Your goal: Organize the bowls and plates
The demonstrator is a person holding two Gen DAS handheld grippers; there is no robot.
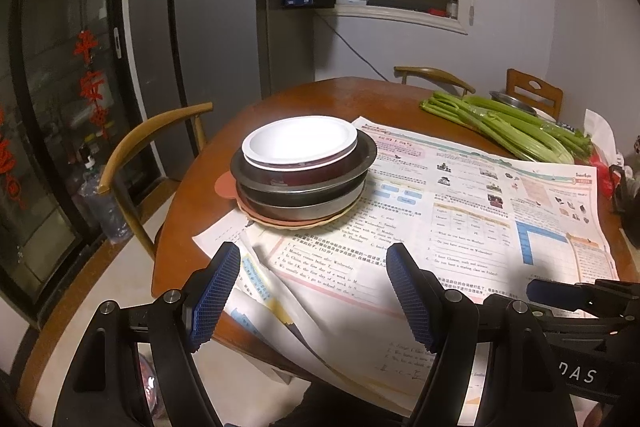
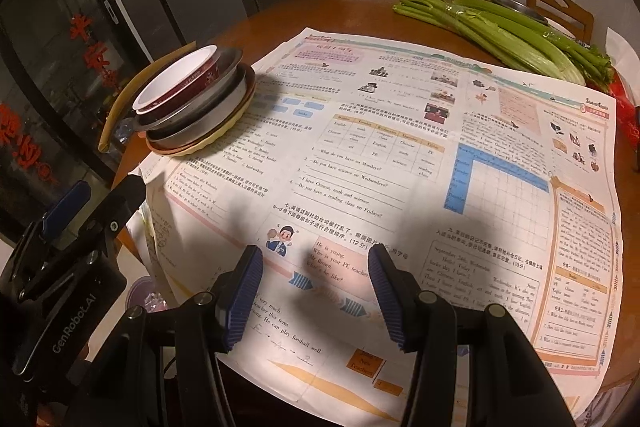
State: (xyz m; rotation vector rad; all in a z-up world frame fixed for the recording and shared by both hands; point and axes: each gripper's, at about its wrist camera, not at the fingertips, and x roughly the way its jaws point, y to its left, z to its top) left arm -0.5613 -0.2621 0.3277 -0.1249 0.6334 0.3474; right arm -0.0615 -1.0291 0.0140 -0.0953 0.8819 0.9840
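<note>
One stack of dishes (image 1: 302,173) stands on the round wooden table (image 1: 200,195). Its top piece is a white bowl with a dark red outside (image 1: 300,143); under it lie steel pans (image 1: 304,195) and flat pink and cream plates (image 1: 288,223). My left gripper (image 1: 312,255) hangs open a little in front of the stack, nothing between its blue pads. In the right wrist view the stack (image 2: 196,103) sits far left, and my right gripper (image 2: 316,257) is open over the newspaper (image 2: 400,147), well apart from it. The left gripper's body (image 2: 72,243) shows at that view's left edge.
Newspaper sheets (image 1: 460,203) cover most of the table. Celery stalks (image 1: 508,127) lie at the back right, with a steel bowl (image 1: 514,103) behind them. Wooden chairs (image 1: 152,135) stand around the table. A grey fridge (image 1: 208,11) and a glass door are at the left.
</note>
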